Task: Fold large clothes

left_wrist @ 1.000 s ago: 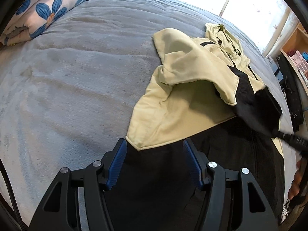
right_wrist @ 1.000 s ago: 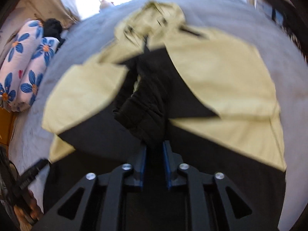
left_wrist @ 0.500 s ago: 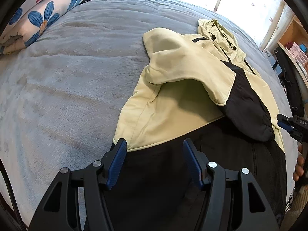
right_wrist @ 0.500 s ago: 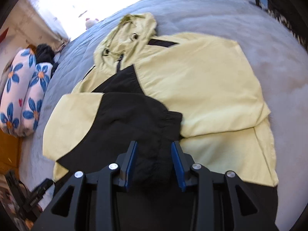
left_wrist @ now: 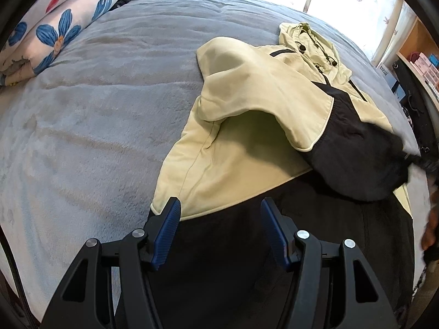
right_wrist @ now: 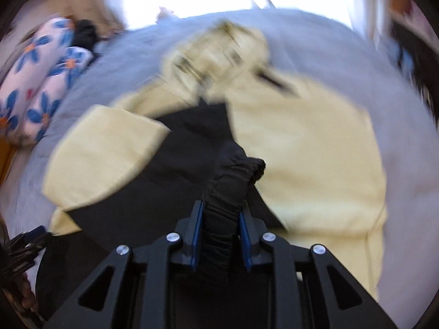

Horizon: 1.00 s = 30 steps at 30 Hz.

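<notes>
A pale yellow and black hooded jacket [left_wrist: 247, 126] lies on the grey bed, its left sleeve folded across the chest. My left gripper [left_wrist: 221, 219] hangs open above the jacket's black lower part, with nothing gripped. In the right wrist view, my right gripper [right_wrist: 221, 213] has its jaws closing on the black sleeve cuff [right_wrist: 236, 170], and the pads press the bunched fabric. The same cuff [left_wrist: 365, 159] shows lifted at the right of the left wrist view. The right wrist view is blurred by motion.
The grey blanket [left_wrist: 96, 109] covers the whole bed. Floral pillows [left_wrist: 55, 35] lie at the far left corner. A wooden shelf with boxes [left_wrist: 419, 52] stands past the bed's right side. My left gripper [right_wrist: 24, 244] shows at the right view's lower left edge.
Half a second ago the right gripper's jaws were apart with the cuff lying flat on the jacket. Now they pinch the cuff again and it is raised. The left gripper shifted only slightly.
</notes>
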{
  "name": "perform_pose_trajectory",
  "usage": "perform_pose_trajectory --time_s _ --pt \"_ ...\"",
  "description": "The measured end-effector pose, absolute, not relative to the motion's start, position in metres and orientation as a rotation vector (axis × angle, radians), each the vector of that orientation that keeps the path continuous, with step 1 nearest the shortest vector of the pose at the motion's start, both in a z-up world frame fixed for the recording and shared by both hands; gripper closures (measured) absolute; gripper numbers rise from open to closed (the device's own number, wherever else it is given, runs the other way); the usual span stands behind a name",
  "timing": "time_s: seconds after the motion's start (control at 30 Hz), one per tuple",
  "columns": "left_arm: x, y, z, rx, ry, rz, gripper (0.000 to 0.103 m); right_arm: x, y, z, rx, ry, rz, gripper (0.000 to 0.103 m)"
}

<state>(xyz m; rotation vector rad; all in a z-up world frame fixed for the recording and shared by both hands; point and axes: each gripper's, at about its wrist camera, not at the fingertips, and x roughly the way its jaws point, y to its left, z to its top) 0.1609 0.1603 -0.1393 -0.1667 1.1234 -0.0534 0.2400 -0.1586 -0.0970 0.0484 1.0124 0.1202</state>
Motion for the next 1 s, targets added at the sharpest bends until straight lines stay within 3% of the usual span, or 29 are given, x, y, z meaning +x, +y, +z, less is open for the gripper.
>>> perform_pose_trajectory --time_s 0.13,0.3,0.6,0.97,1.0 --pt "0.165 0.159 -0.14 -0.174 1.123 -0.048 0.044 0.247 -0.13 -0.053 -0.083 0.84 0.118 0.08" --pt "0.166 0.159 -0.138 -0.145 1.107 -0.039 0.044 0.275 -0.14 -0.049 -0.178 0.79 -0.093 0.08" --pt "0.21 0.153 -0.161 -0.008 1.137 0.016 0.044 0.304 -0.188 -0.098 -0.067 0.942 -0.173 0.08" --pt "0.274 0.154 -0.168 -0.069 1.082 0.079 0.044 0.309 -0.202 -0.101 0.026 0.962 -0.154 0.08" --pt "0.276 0.156 -0.169 -0.068 1.086 0.102 0.048 0.31 -0.205 -0.101 0.038 0.97 -0.158 0.08"
